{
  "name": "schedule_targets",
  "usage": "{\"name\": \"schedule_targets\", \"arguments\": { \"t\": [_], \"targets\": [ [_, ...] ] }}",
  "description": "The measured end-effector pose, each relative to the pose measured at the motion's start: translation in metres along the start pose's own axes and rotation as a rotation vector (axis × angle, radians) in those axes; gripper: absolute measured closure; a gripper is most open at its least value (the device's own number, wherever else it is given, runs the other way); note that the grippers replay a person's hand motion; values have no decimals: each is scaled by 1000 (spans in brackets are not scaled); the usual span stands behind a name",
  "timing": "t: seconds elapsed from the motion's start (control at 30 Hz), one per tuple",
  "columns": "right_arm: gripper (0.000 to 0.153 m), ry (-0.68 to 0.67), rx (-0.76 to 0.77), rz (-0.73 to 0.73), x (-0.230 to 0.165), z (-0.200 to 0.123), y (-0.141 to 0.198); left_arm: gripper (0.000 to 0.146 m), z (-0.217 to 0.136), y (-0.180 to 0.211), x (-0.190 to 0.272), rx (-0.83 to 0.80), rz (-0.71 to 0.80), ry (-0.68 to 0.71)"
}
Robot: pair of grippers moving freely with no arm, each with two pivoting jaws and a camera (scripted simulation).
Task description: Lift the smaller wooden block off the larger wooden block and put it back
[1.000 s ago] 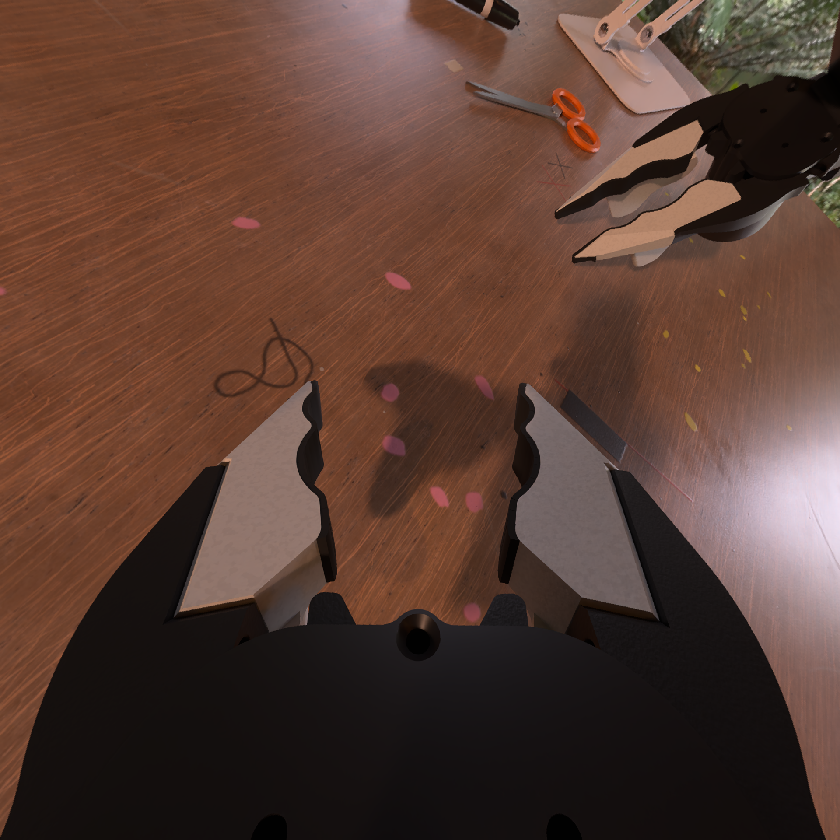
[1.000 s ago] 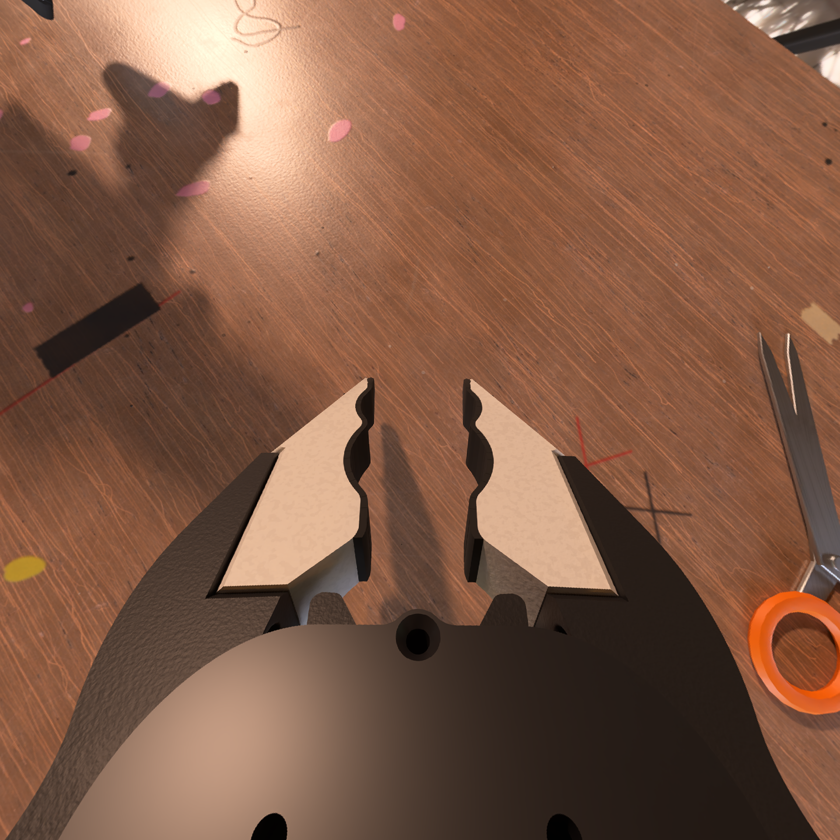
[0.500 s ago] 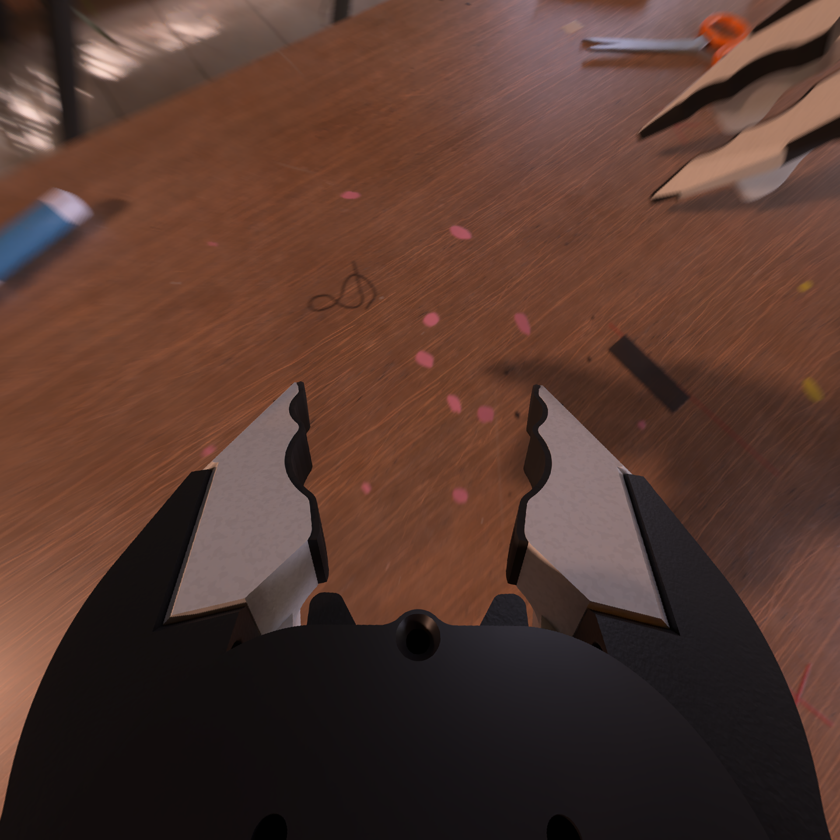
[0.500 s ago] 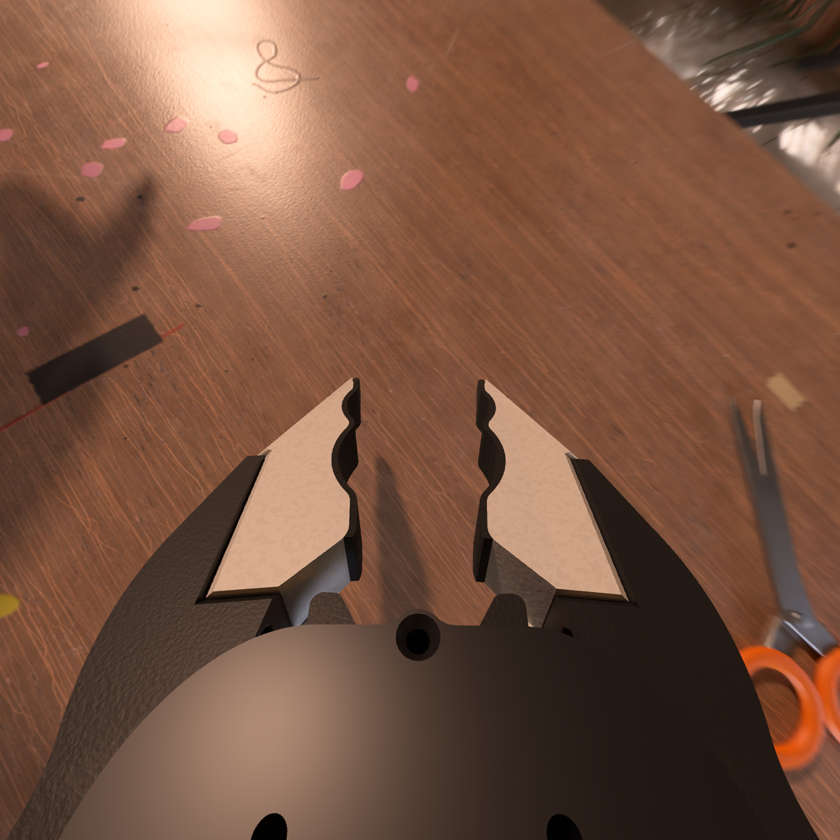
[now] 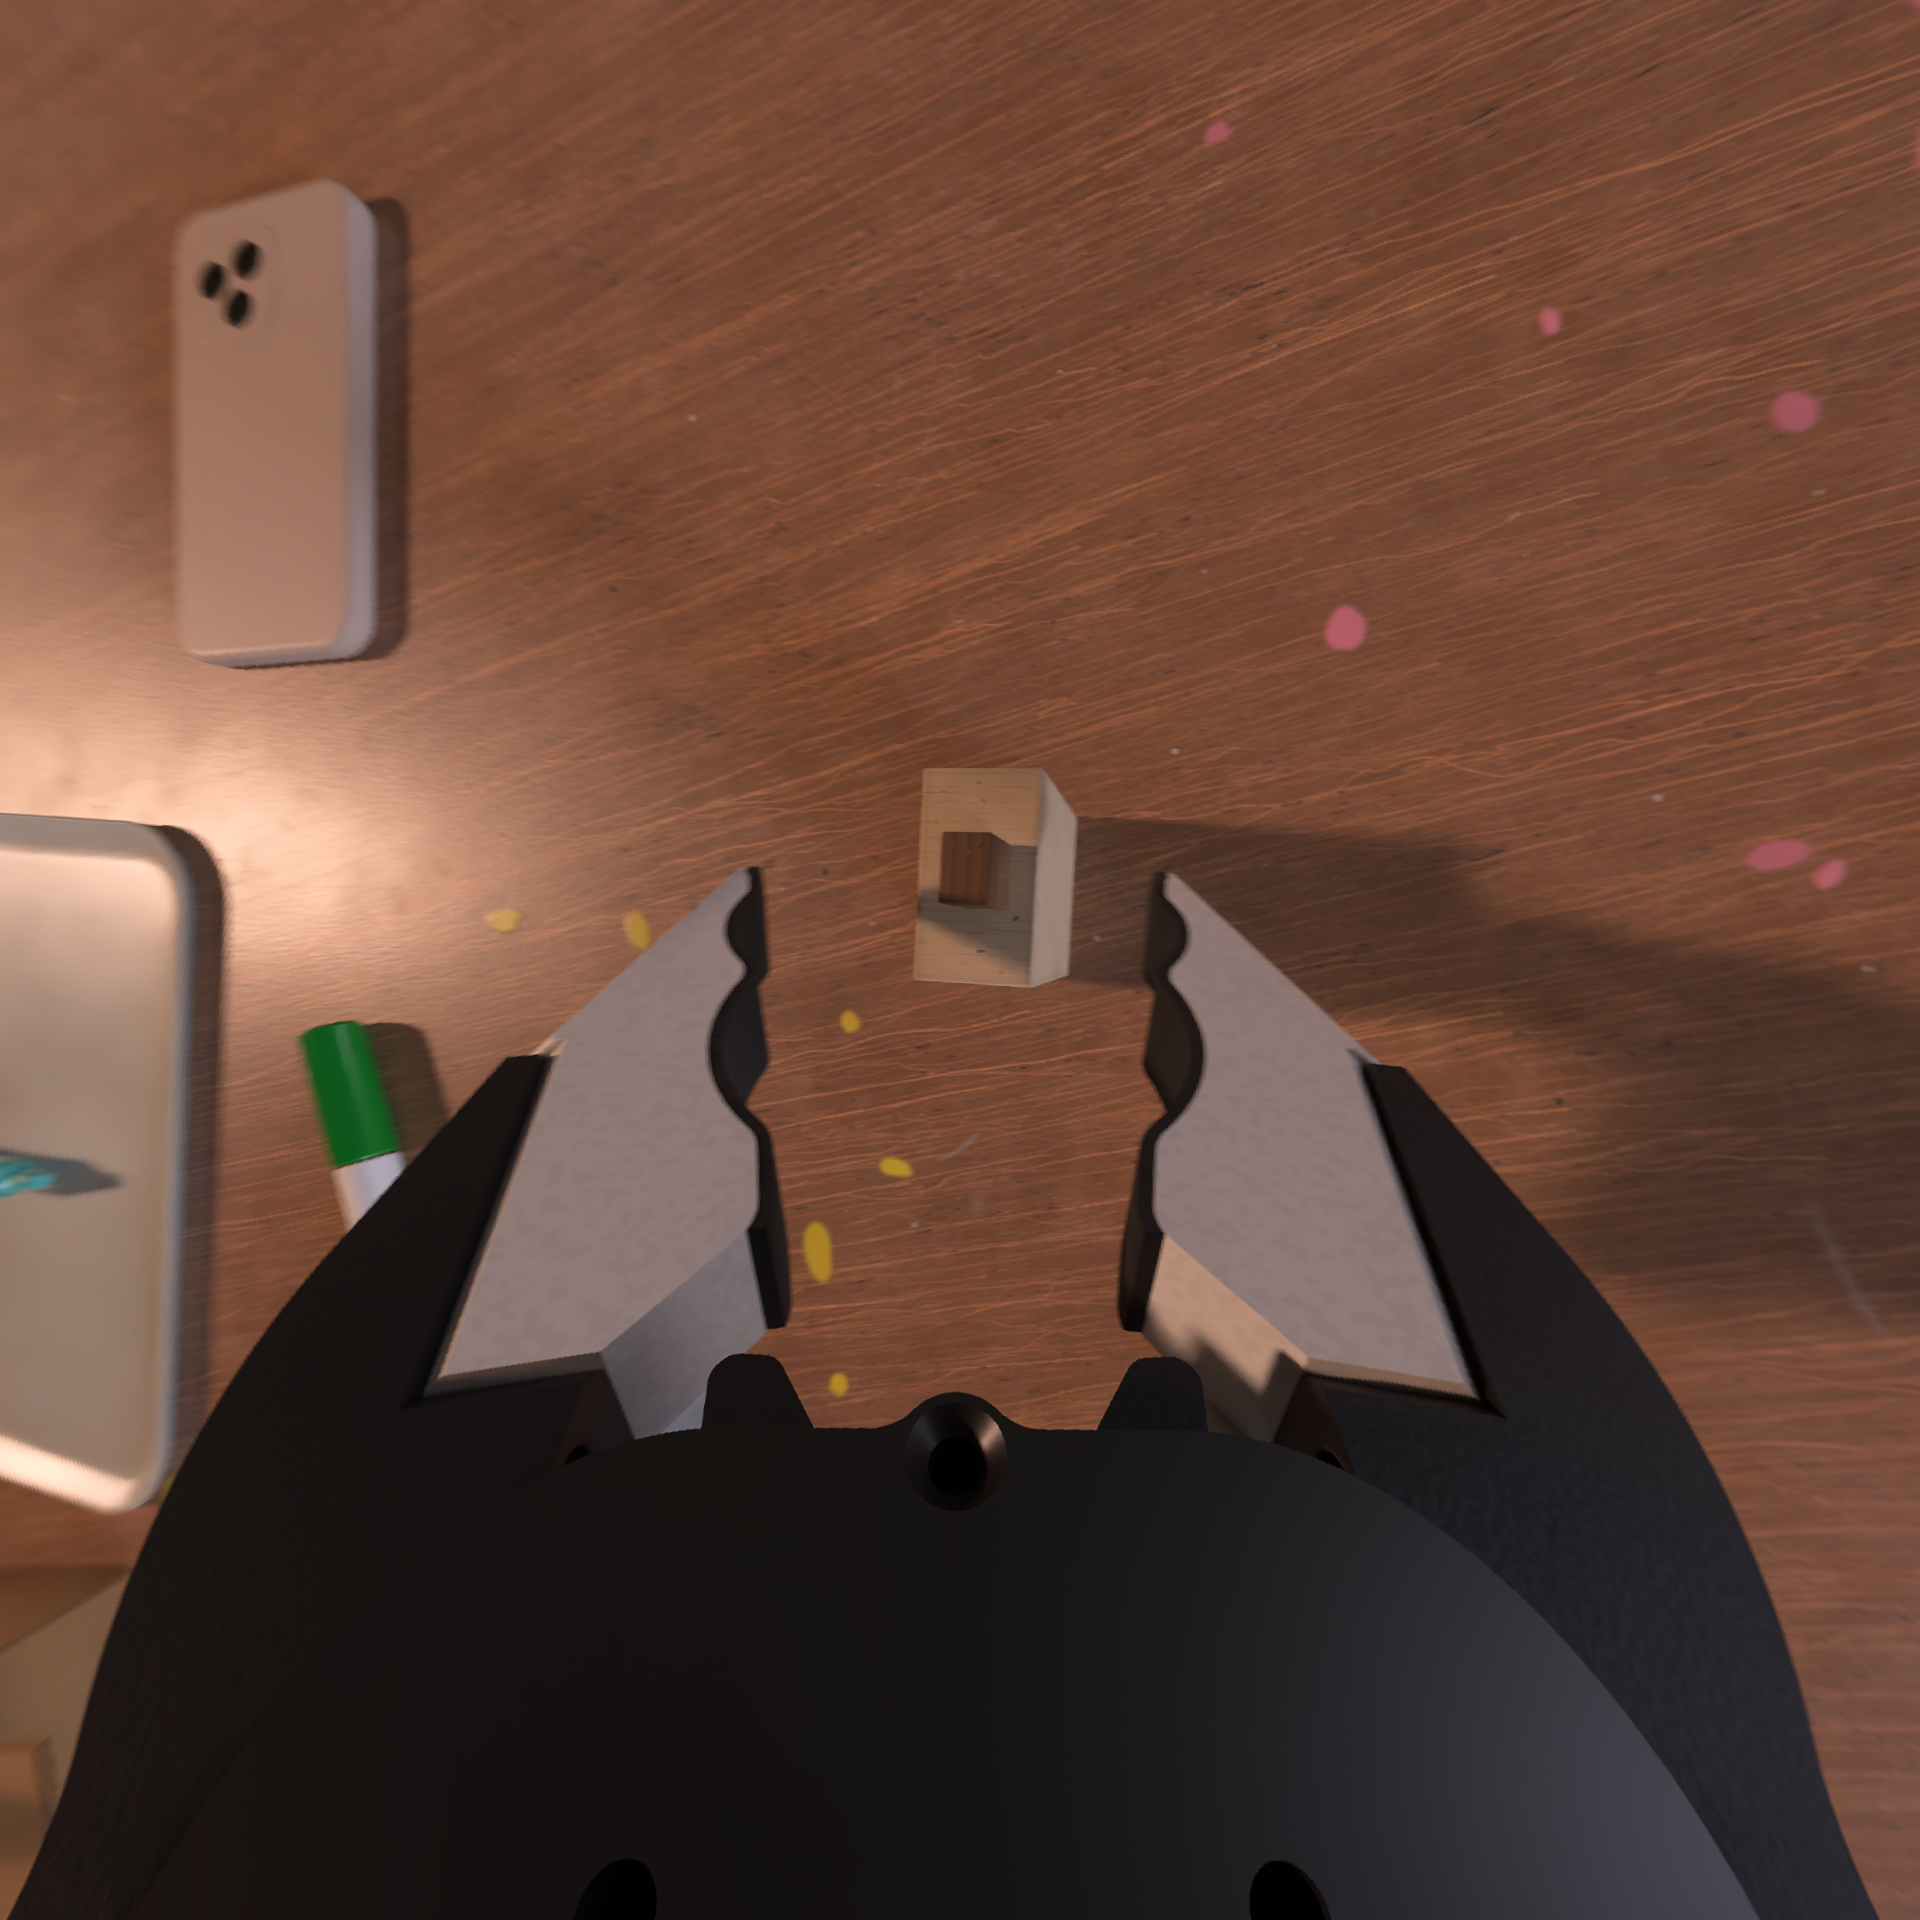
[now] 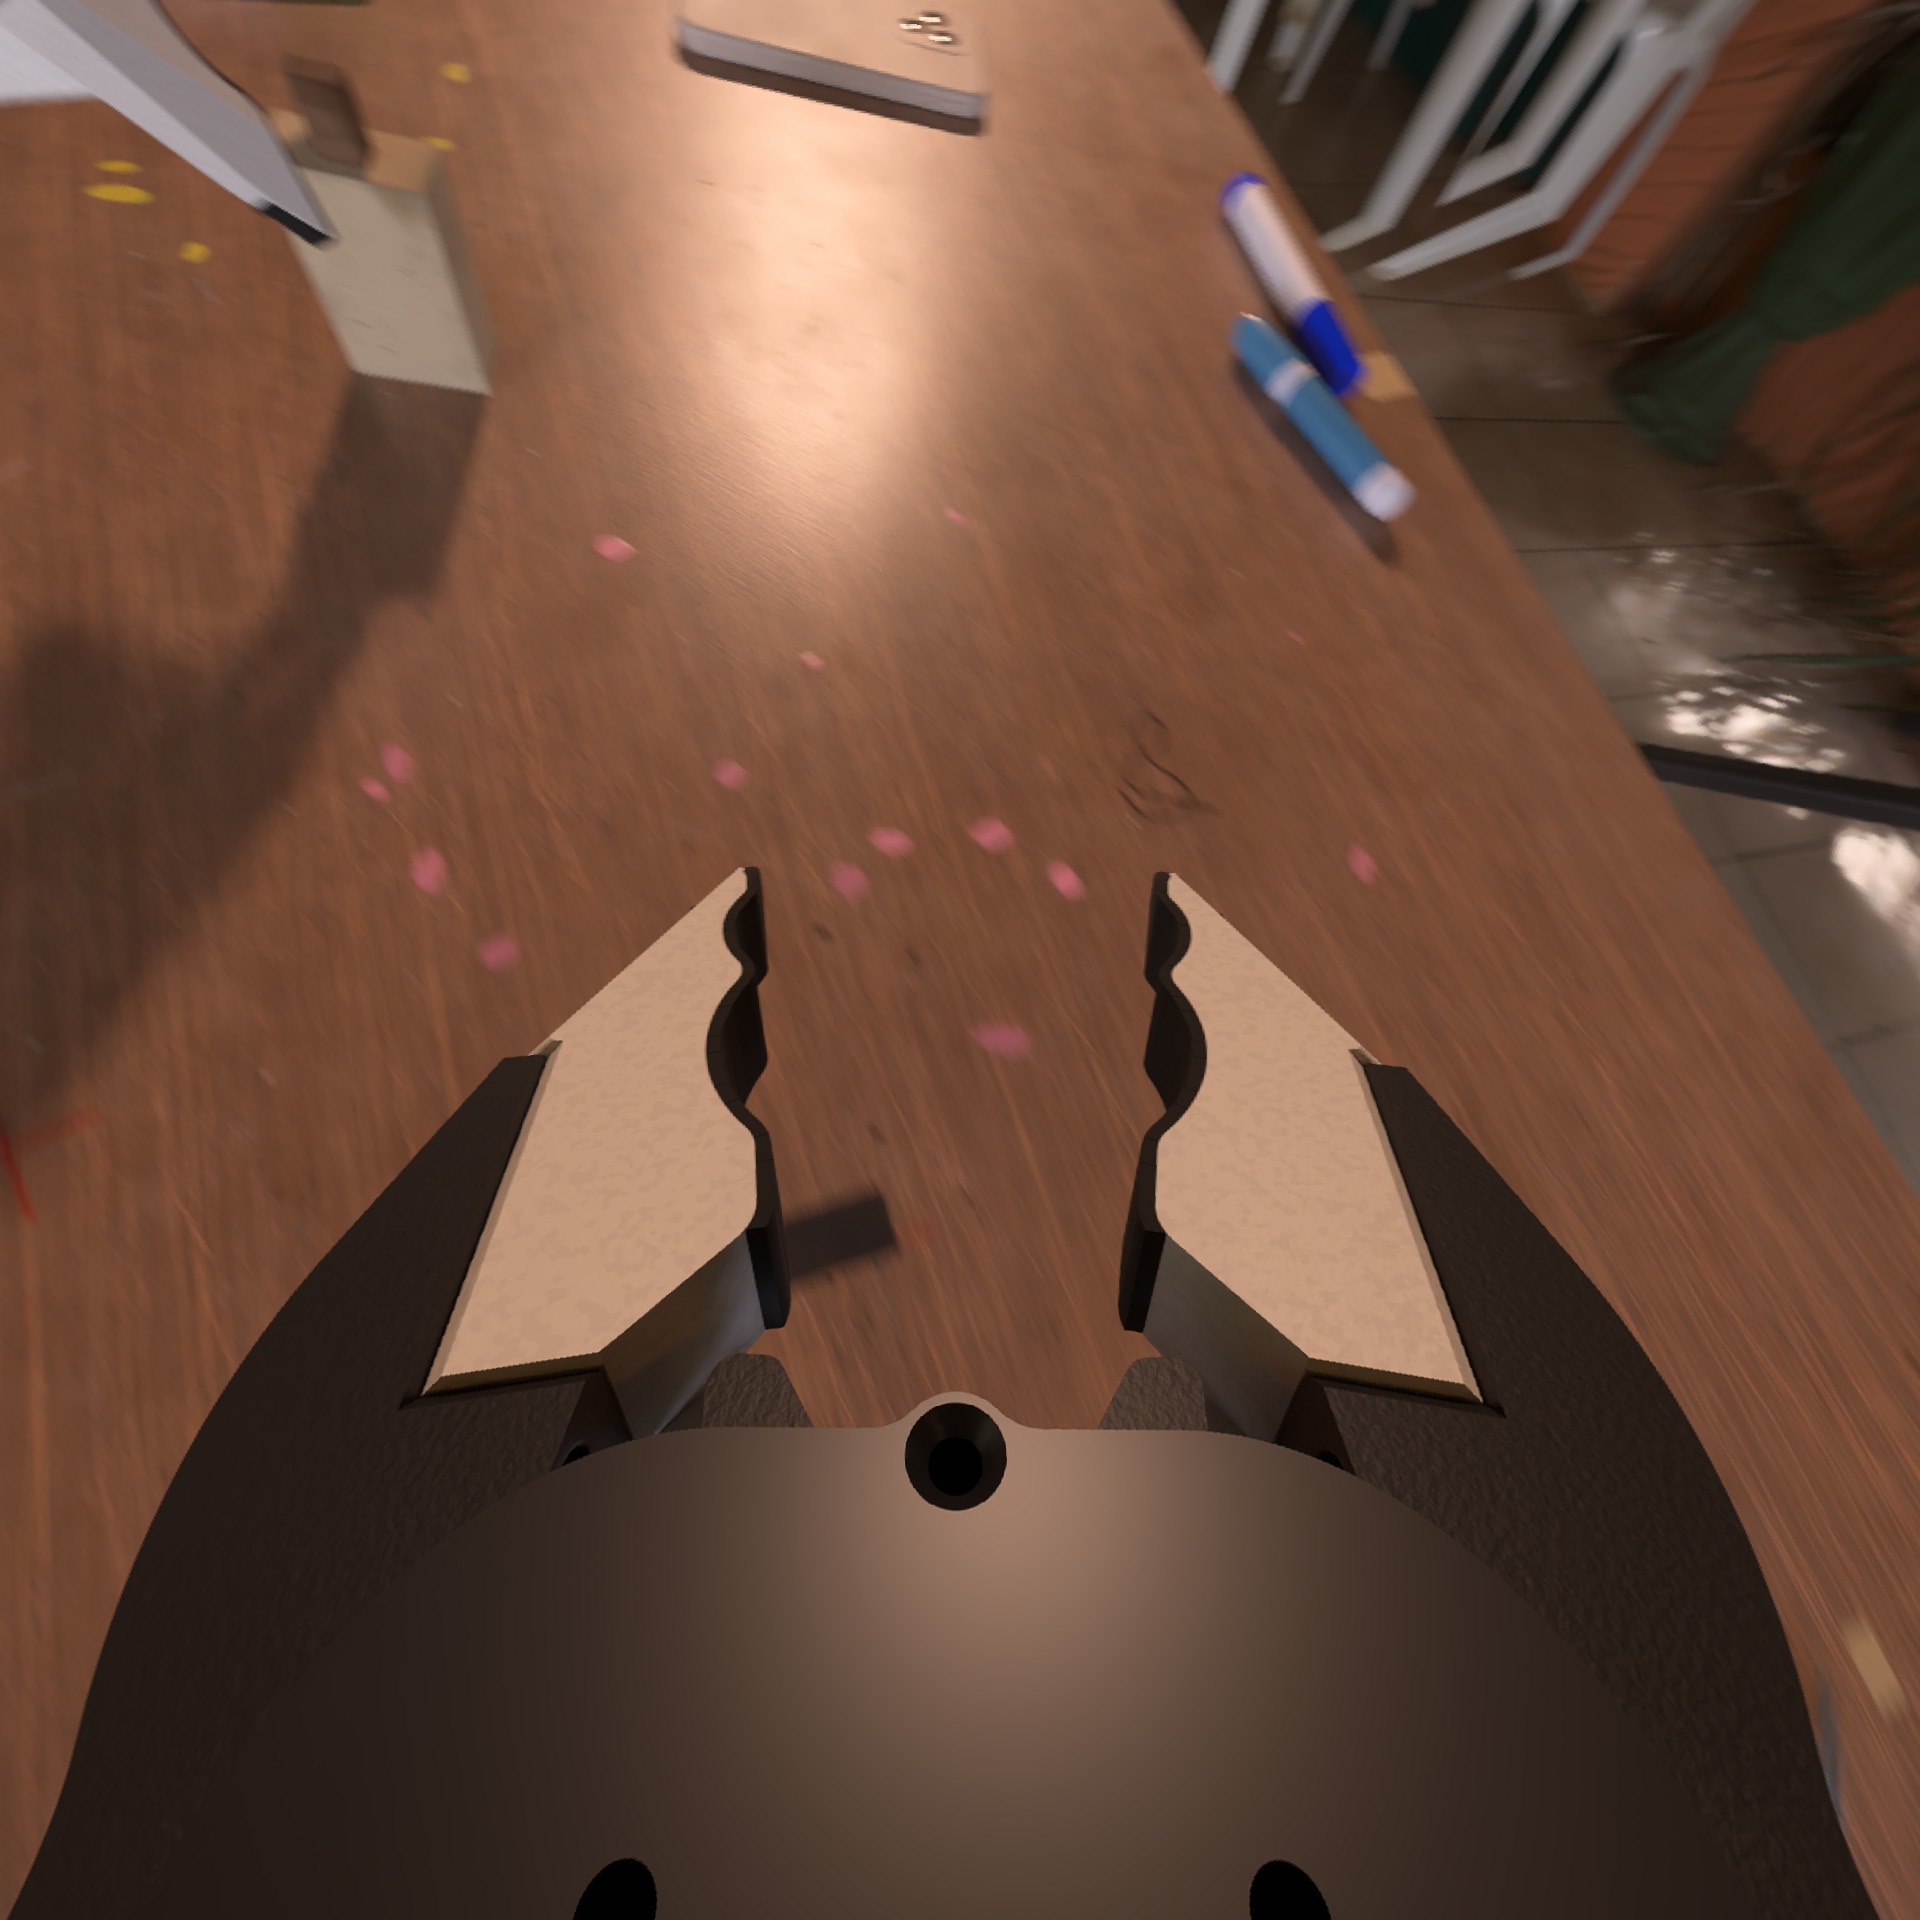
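Note:
A small dark brown wooden block (image 5: 966, 869) sits on top of a larger pale wooden block (image 5: 1047, 896) on the brown table. My left gripper (image 5: 956, 883) hovers high above the pair, open and empty, with the blocks showing between its fingertips. In the right wrist view the pale block (image 6: 410, 281) and the dark block (image 6: 317, 99) show at the far upper left, partly hidden by a finger of the left gripper (image 6: 156, 114). My right gripper (image 6: 956, 883) is open and empty over the table, well apart from the blocks.
A beige phone (image 5: 272, 421) lies face down at the far left; it also shows in the right wrist view (image 6: 831, 52). A white tray (image 5: 94, 1143) and a green-capped marker (image 5: 351, 1107) lie at the left. Two blue markers (image 6: 1304, 343) lie near the table's right edge.
My left gripper has swung over to look down on the stacked blocks and opened wider. My right gripper has turned away from the scissors and opened wider.

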State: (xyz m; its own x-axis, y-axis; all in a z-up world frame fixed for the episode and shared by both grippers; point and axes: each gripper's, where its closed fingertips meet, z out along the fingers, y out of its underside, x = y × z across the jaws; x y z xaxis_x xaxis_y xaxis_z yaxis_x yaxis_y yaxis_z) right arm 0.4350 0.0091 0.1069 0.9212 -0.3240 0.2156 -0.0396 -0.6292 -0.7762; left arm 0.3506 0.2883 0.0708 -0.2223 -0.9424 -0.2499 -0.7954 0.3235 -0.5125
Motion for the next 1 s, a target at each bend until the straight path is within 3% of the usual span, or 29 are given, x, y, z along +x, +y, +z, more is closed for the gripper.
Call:
{"name": "schedule_targets", "arguments": {
  "t": [0.1, 0.17, 0.3, 0.4, 0.6, 0.8, 0.93, 1.0],
  "targets": [
    [73, -110, -28, 1, -38, 50, -39, 112, 3, -1, 10, 45, -25, 118],
    [72, -141, -76, 22, -54, 90, -56, 123, 3, -2, 10, 56, -20, 120],
    [59, -166, -187, 68, -72, 163, -74, 136, 2, -2, 4, 95, -40, 136],
    [50, -162, -280, 98, -76, 205, -75, 137, 1, -2, 0, 117, -42, 129],
    [44, -167, -326, 164, -75, 246, -77, 137, 1, -4, -7, 154, -62, 137],
    [90, -161, -259, 186, -73, 246, -82, 137, 0, -5, -12, 180, -65, 129],
    [137, -197, -238, 175, -87, 242, -84, 137, -1, -6, -13, 190, -67, 127],
    [150, -205, -251, 175, -91, 239, -83, 137, -4, -6, -14, 200, -69, 126]
  ]
}}
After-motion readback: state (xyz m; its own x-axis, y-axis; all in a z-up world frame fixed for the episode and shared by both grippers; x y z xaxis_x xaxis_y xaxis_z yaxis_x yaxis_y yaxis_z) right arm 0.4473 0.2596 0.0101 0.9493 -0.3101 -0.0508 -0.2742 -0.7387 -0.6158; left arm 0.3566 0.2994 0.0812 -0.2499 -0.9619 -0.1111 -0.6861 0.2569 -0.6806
